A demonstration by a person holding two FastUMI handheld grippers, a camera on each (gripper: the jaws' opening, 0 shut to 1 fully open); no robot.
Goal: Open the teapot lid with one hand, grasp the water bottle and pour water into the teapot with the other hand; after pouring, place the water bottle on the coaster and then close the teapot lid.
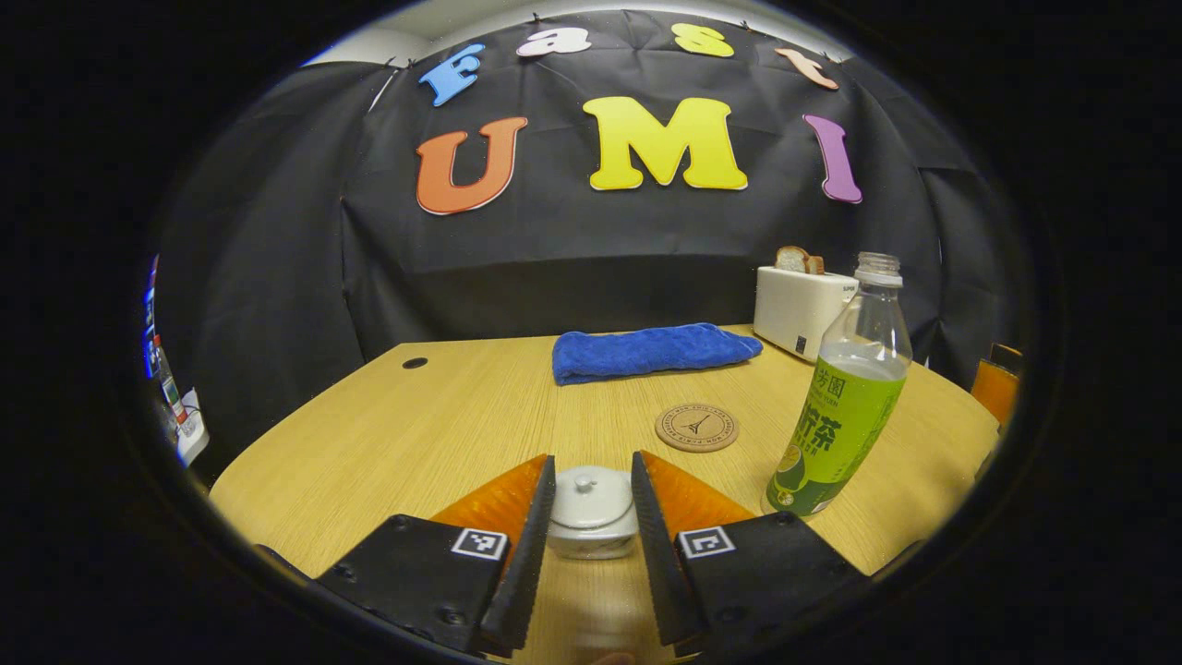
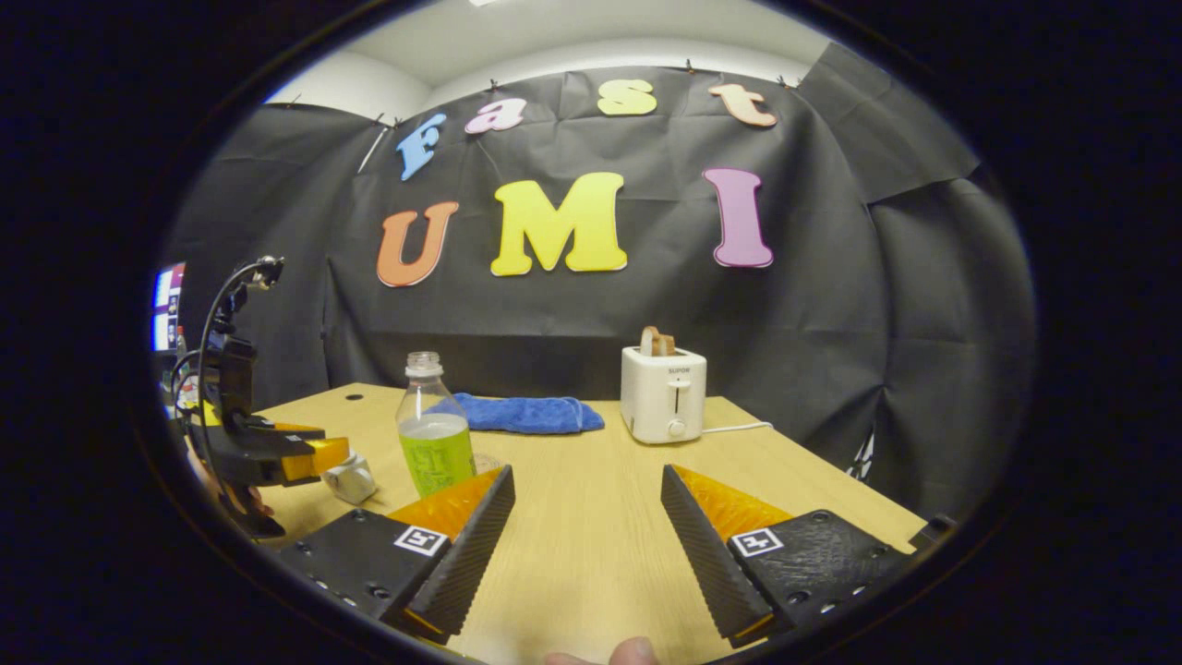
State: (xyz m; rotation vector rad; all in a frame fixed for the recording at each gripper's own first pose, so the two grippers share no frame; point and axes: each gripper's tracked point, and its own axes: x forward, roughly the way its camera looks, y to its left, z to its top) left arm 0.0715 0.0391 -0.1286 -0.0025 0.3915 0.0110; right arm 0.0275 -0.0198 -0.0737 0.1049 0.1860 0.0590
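Teapot (image 1: 592, 517) sits straight ahead of the left gripper (image 1: 592, 480), low between its two fingers, with the lid (image 1: 591, 494) and its small knob on top. The fingers stand on each side of the lid, quite narrow, but I cannot tell if both really press on it; the lid looks still seated on the pot. The lower body of the teapot is cut off by the fingers.

The water bottle (image 2: 433, 439) stands upright, its long axis vertical, cap off. From the right gripper (image 2: 587, 503) it lies ahead and to the left, beyond the left finger tip, so this gripper is the nearer free one for it. Its jaws are wide and hold nothing.

The coaster (image 1: 697, 428) lies flat beyond the left gripper, a little to the right, near the bottle and apart from it. In the right gripper view the bottle hides most of it.
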